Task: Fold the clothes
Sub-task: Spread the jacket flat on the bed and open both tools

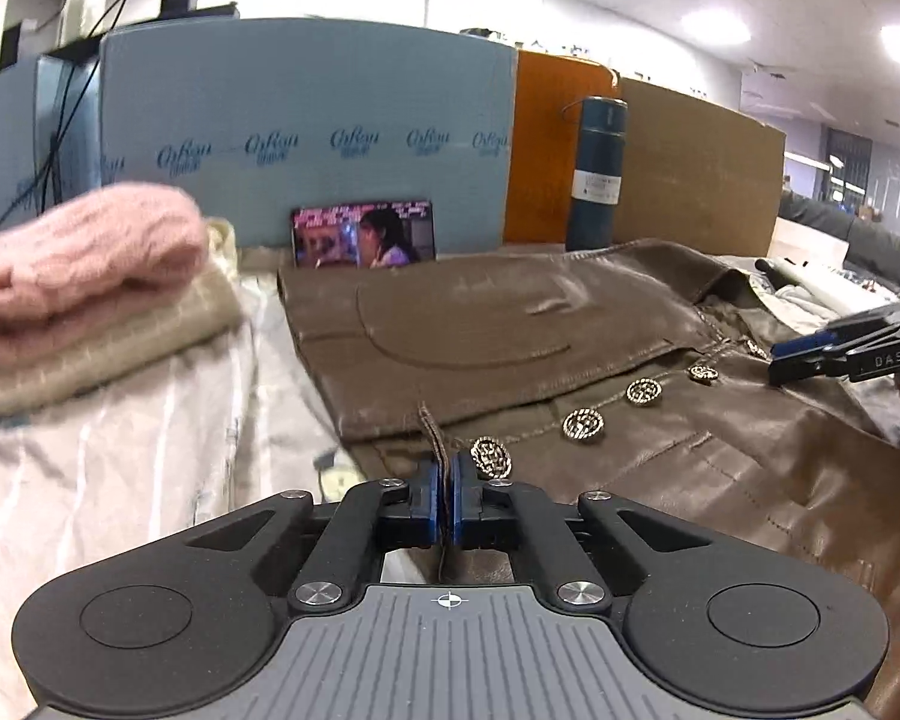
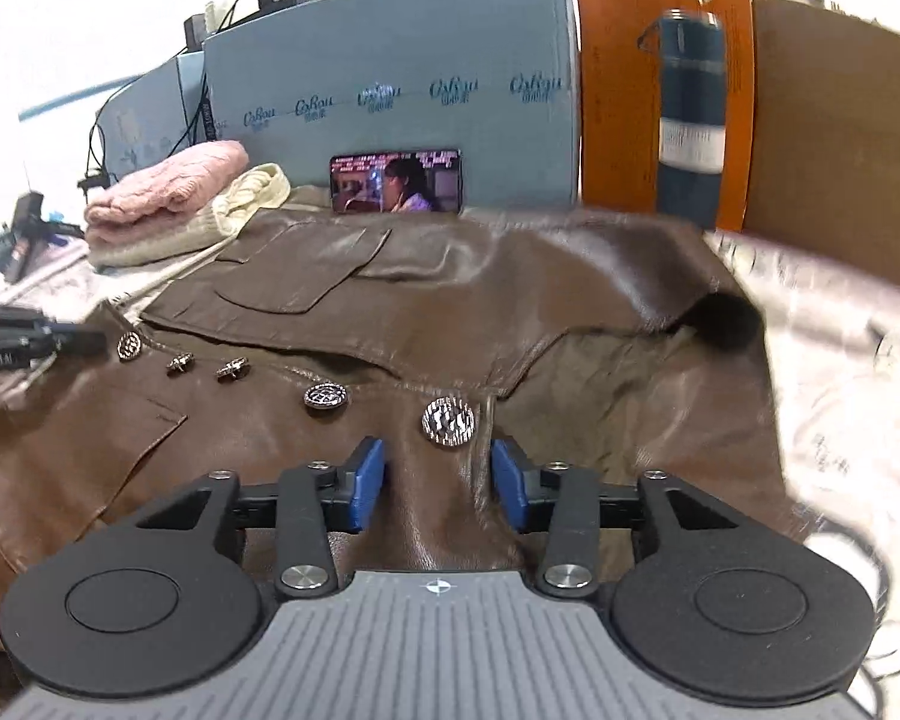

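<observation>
Brown leather jacket (image 2: 450,312), glossy and creased, spread flat across middle of counter (image 1: 120,450), with row of round metal buttons (image 1: 583,423) of woven pattern along front edge. Left gripper (image 1: 444,498) low over jacket's near hem, blue pads pressed together on thin leather tab. Right gripper (image 2: 438,480) spread wide, hovering over leather fold beside a big button. At counter's far left, fuzzy pink sweater (image 2: 174,186) stacked on ribbed cream knit (image 2: 234,210). Along far edge, phone (image 2: 396,181) and tall blue cylindrical flask (image 2: 690,114).
</observation>
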A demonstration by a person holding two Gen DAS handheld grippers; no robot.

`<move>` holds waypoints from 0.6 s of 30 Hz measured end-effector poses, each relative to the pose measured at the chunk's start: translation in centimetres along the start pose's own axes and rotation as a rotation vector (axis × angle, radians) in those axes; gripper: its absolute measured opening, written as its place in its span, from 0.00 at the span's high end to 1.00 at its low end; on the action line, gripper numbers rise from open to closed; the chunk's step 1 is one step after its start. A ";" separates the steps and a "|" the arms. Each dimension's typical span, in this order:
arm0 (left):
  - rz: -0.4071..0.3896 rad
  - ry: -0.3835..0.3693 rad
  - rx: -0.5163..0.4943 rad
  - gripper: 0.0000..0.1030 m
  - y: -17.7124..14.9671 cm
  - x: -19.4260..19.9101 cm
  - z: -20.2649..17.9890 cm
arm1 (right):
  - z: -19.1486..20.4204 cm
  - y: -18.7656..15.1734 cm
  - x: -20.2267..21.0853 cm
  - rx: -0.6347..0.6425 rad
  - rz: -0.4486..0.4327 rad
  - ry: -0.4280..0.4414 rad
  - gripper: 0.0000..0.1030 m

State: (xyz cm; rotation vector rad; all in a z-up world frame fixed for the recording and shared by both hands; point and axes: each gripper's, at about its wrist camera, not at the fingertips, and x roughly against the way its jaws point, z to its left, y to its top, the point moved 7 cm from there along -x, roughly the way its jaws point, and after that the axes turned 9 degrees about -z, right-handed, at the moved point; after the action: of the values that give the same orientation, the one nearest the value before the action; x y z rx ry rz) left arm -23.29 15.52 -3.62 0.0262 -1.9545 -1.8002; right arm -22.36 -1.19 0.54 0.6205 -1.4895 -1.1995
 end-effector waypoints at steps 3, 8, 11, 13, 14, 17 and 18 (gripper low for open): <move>0.007 0.007 -0.049 0.97 0.6 -0.8 0.0 | -0.1 0.1 0.4 0.047 -0.007 -0.028 0.53; 0.087 0.015 -0.109 0.93 -0.2 -2.2 -0.1 | -0.9 -1.1 1.6 0.114 0.009 -0.090 0.36; 0.095 0.034 -0.129 0.85 -0.3 -2.1 -0.2 | -1.2 -2.1 2.2 0.159 0.023 -0.133 0.28; 0.084 0.060 -0.133 0.73 -0.1 -1.8 0.2 | -1.4 -2.2 2.6 0.147 0.012 -0.140 0.28; 0.068 0.074 -0.134 0.63 0.1 -1.4 0.4 | -1.5 -2.2 2.9 0.138 0.000 -0.147 0.27; -0.028 0.099 -0.120 0.39 1.1 1.0 0.9 | -1.6 -1.8 4.2 0.115 -0.044 -0.149 0.20; -0.067 0.091 -0.110 0.27 1.4 2.2 0.9 | -1.5 -1.7 4.6 0.109 -0.060 -0.145 0.18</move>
State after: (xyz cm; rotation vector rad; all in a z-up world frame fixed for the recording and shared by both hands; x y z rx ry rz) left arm -25.17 15.82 -1.61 0.1367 -1.8095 -1.9128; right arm -22.62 -6.34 0.80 0.6673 -1.6777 -1.2372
